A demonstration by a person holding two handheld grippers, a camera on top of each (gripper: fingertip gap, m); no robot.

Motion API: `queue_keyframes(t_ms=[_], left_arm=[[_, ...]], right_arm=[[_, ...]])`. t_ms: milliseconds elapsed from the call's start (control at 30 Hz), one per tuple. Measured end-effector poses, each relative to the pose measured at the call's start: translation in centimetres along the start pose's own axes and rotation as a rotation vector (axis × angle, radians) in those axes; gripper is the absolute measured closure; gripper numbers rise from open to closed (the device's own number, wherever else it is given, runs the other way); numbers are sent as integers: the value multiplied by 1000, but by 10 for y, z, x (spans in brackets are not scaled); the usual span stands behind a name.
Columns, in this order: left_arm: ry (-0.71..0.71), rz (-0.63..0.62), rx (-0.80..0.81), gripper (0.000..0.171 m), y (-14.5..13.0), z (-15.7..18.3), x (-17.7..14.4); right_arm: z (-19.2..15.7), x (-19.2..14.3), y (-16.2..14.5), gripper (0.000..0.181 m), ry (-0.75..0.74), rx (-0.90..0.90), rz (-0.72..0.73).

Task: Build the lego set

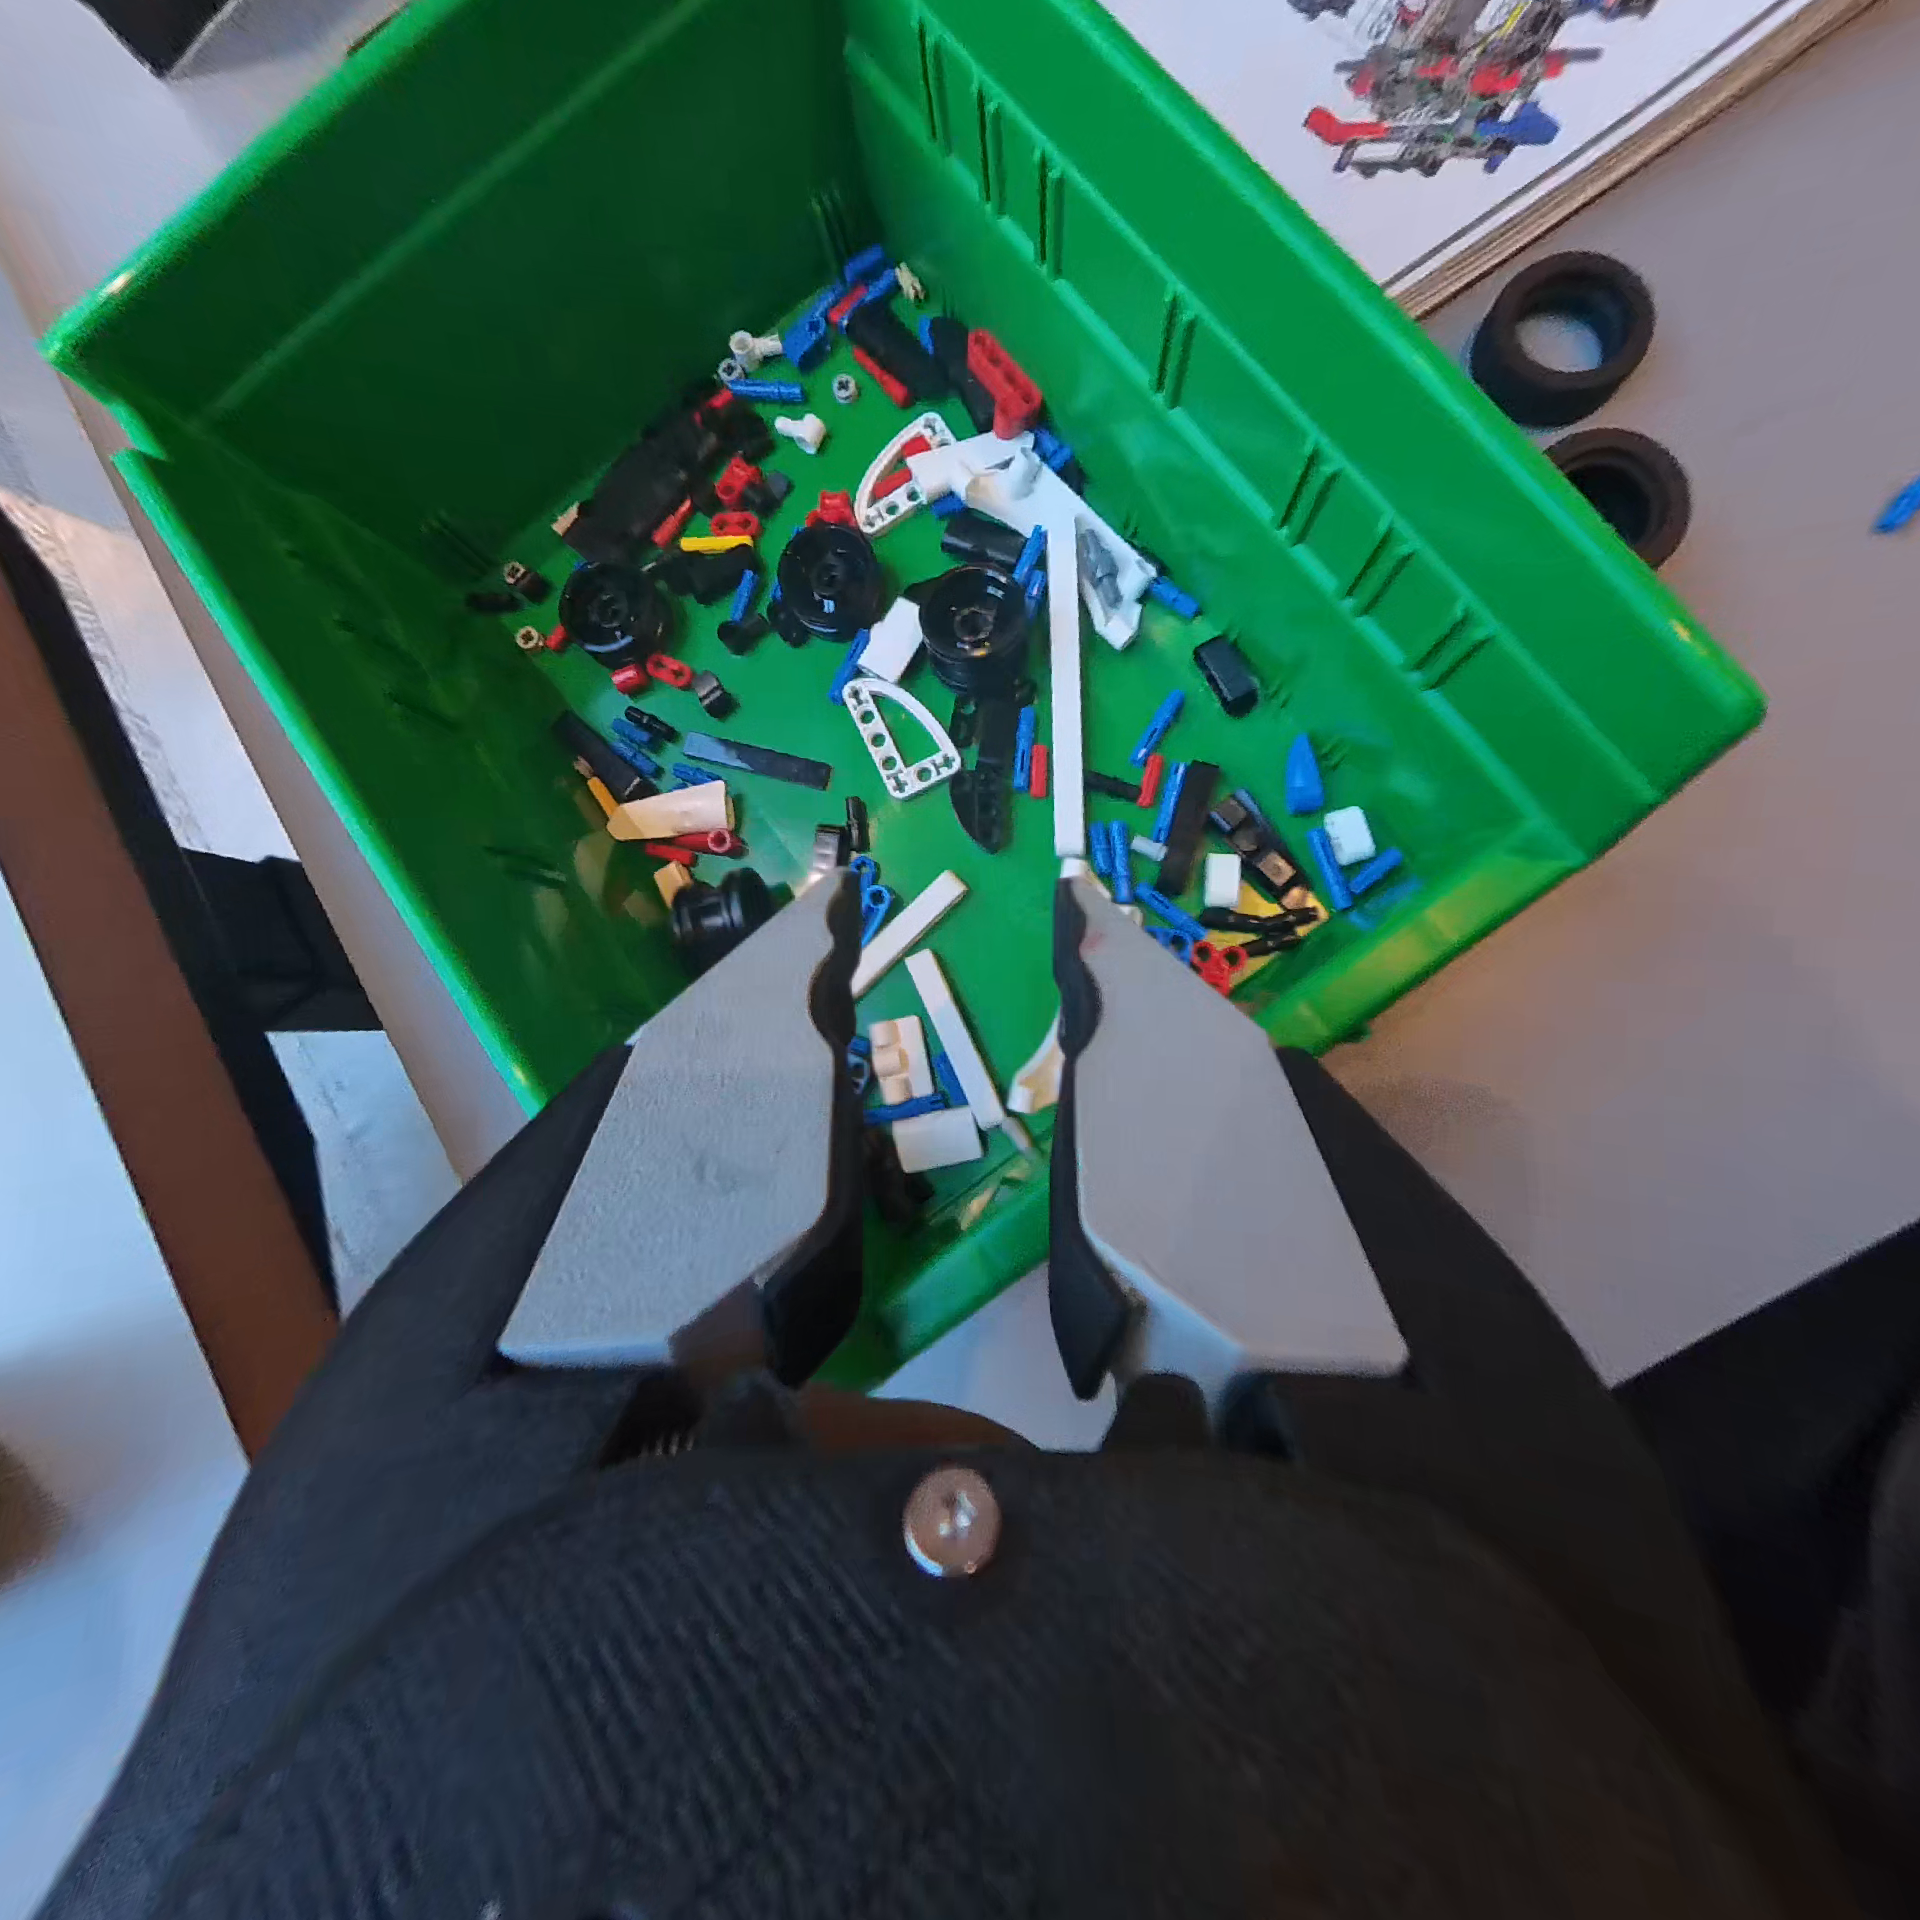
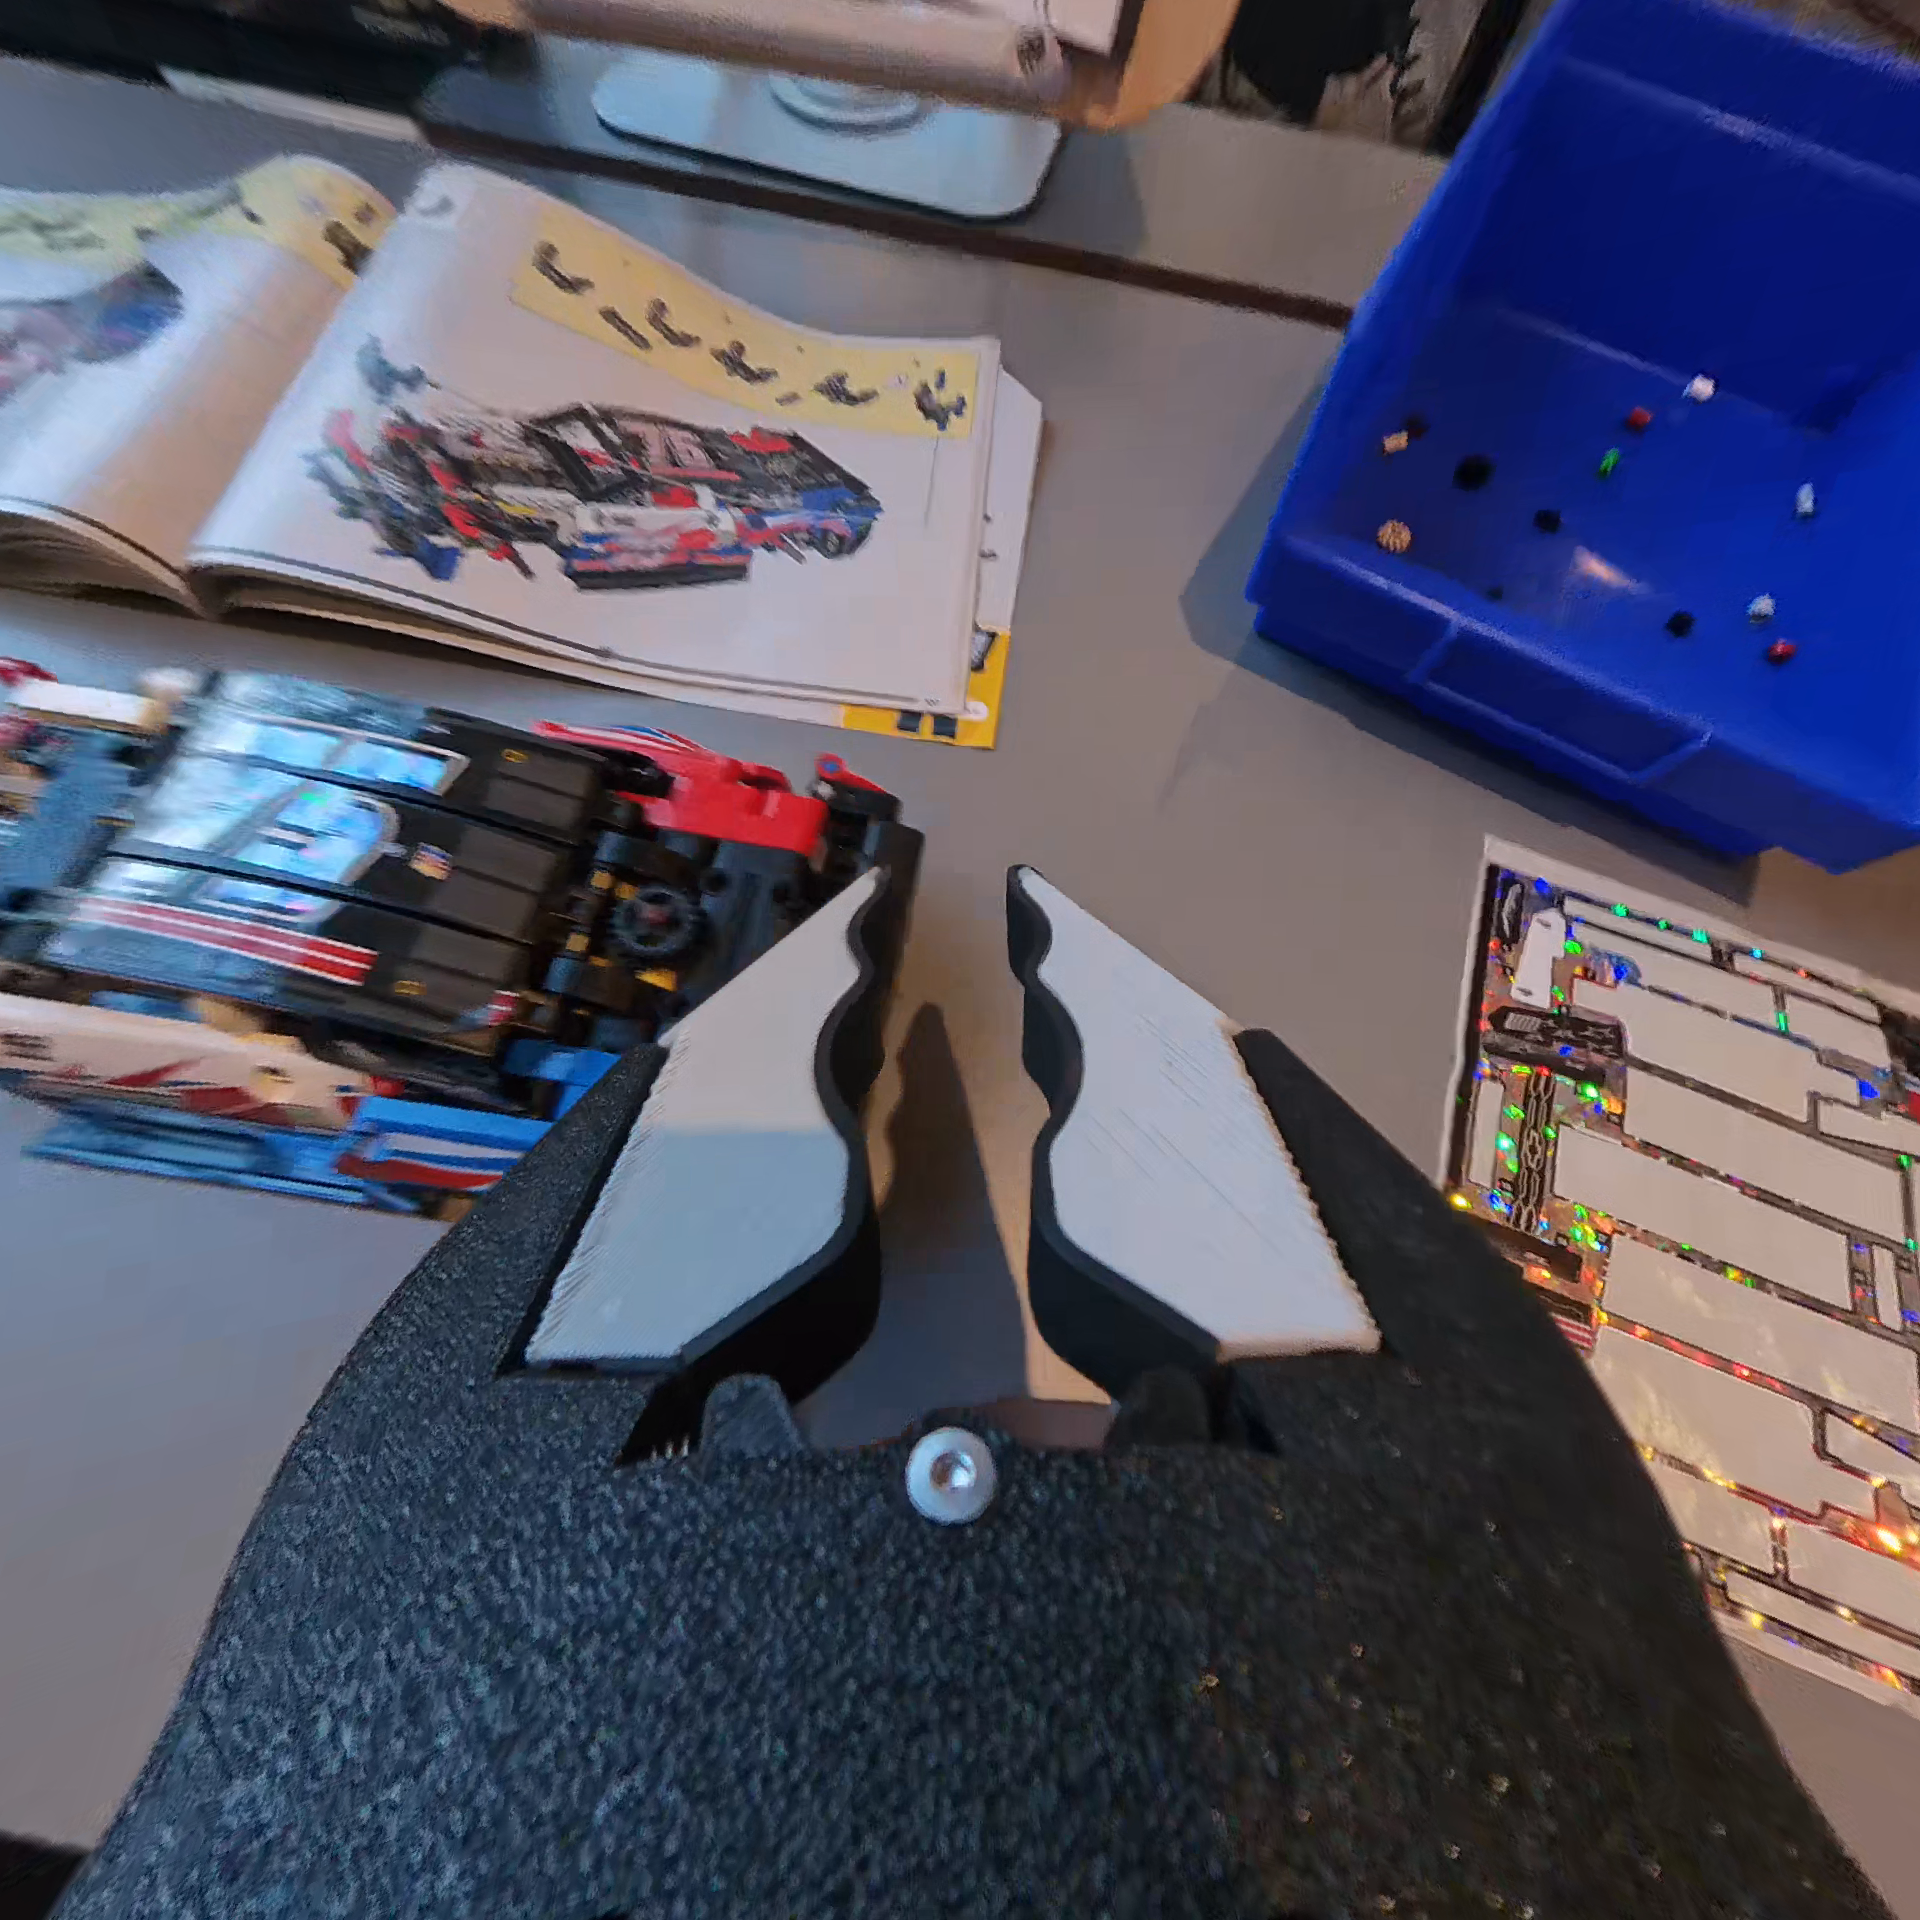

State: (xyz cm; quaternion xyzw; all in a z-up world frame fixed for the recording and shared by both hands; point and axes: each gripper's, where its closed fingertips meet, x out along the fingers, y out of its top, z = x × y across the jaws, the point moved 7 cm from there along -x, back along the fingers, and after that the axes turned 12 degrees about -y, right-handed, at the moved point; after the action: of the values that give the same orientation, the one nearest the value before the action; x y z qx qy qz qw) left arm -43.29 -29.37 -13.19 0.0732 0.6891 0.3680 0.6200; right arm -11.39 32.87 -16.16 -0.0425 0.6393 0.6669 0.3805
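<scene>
Lying on its side on the grey table [image 2: 1143, 644], the partly built lego car [image 2: 416, 914] shows a black underside, a red front section, blue pieces along its lower edge and white panels with red and blue stripes; its far end is cut off at the picture's left edge and blurred. The right gripper [image 2: 945, 883] hovers just beside the car's red end, its jaws apart with nothing between them. Behind the car lies the open instruction booklet [image 2: 644, 499], whose page pictures the same car under a yellow strip of part drawings. To the right sit a blue bin [image 2: 1558, 675] with a few tiny pieces scattered in it and a glittery sticker sheet [image 2: 1714, 1195], mostly peeled. Writing on the car's stickers and the booklet is too smeared to make out.

The left gripper [image 1: 956, 894] hangs over the near end of the green bin [image 1: 1299, 436], jaws parted and empty. Inside are loose lego pieces [image 1: 894, 644]: black wheel hubs, blue pins, red connectors, white panels and a long white beam. Two black tyres [image 1: 1569, 332] rest on the table beyond the bin, beside a corner of a printed page [image 1: 1455, 94]. Pieces under the gripper's fingers are hidden
</scene>
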Motion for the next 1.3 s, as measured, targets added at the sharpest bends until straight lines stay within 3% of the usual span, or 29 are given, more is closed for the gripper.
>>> queue_keyframes(t_ms=[133,233,333,433,567,667,833,900,1067,1200,1233,1300], left_arm=[[1,-11,-11,138,6,-1,9],[-18,-3,0,138,6,7,19],[6,2,23,134,9,9,30],[27,47,22,128,17,5,39],[23,134,19,127,29,-1,45],[-9,147,29,127,32,-3,49],[-199,58,128,156,33,12,69],[-289,-30,182,156,36,26,85],[-299,-209,382,170,42,28,118],[-342,-251,693,170,47,30,122],[-356,-273,807,158,44,31,122],[-392,-302,948,161,42,33,123]], right_arm=[[-40,-30,30,162,140,30,124],[-100,-48,44,164,379,19,189],[-173,-58,42,143,647,-64,166],[-238,-66,34,131,814,-204,130],[-305,-79,27,132,1041,-323,92],[-338,-73,21,133,1110,-430,85],[-368,-59,21,134,1197,-453,49],[-373,-57,24,135,1214,-444,65],[-373,-65,25,138,1236,-425,106],[-365,-75,14,139,1245,-428,93],[-362,-77,12,139,1241,-426,89],[-357,-81,9,140,1233,-414,90]])
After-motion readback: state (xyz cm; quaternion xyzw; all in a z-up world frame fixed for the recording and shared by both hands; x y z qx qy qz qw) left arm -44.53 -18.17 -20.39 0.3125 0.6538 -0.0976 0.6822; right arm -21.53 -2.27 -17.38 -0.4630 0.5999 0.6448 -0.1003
